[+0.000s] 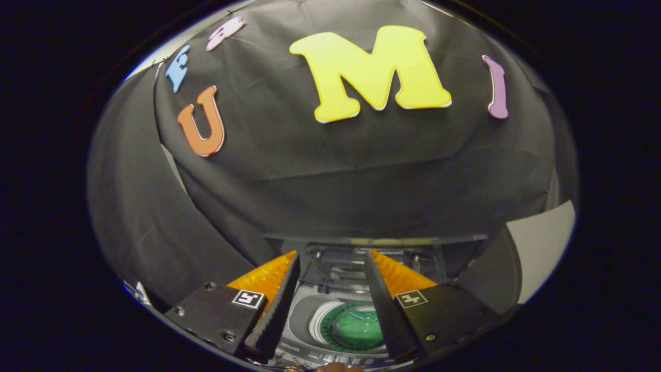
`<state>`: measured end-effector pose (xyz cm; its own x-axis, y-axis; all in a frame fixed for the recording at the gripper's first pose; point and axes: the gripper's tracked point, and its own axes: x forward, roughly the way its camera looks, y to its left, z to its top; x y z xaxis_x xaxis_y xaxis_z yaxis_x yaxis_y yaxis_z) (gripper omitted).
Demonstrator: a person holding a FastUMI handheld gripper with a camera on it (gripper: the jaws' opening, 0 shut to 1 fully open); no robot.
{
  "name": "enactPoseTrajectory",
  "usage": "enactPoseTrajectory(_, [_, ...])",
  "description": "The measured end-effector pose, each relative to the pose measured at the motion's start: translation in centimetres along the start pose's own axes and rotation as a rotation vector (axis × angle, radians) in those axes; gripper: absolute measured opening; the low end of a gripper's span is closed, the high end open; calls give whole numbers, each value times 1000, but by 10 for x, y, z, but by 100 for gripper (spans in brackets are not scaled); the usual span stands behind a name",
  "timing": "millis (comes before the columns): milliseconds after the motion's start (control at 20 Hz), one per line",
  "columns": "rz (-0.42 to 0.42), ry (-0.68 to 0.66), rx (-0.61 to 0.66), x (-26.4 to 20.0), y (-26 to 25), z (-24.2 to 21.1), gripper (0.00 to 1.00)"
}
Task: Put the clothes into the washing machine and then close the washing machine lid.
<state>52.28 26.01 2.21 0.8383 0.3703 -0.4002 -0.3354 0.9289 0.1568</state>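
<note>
Backdrop: black cloth wall rises behind the washing machine, draped in folds; a second dark fold hangs to the left of the machine.
Pale panel: light grey wall patch to the right of the machine, past the cloth's edge.
Washing machine: top-loader seen from above, directly below and ahead of the fingers; grey top deck, control strip along its near edge.
Lid: raised, standing up at the back of the machine; its top edge runs as a bar just beyond the fingertips, hinge hardware visible under it.
Drum: round opening between the two fingers, white ring around a green interior. Cannot tell whether any clothes are inside; nothing I can identify as clothing in this view.
Gripper: fingers spread wide apart, released, nothing between them, touching nothing. Left finger sits over the machine's left deck, right finger over the drum's right rim.
Near edge: small rounded bit in front of the control strip, too cropped to identify.
</note>
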Motion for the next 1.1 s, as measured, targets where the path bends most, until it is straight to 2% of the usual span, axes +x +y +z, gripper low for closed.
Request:
enactPoseTrajectory(450, [-45, -33, -2, 19, -19, 35, 79])
enactPoseTrajectory(1100, [-81, 28, 49, 90, -68, 41, 79])
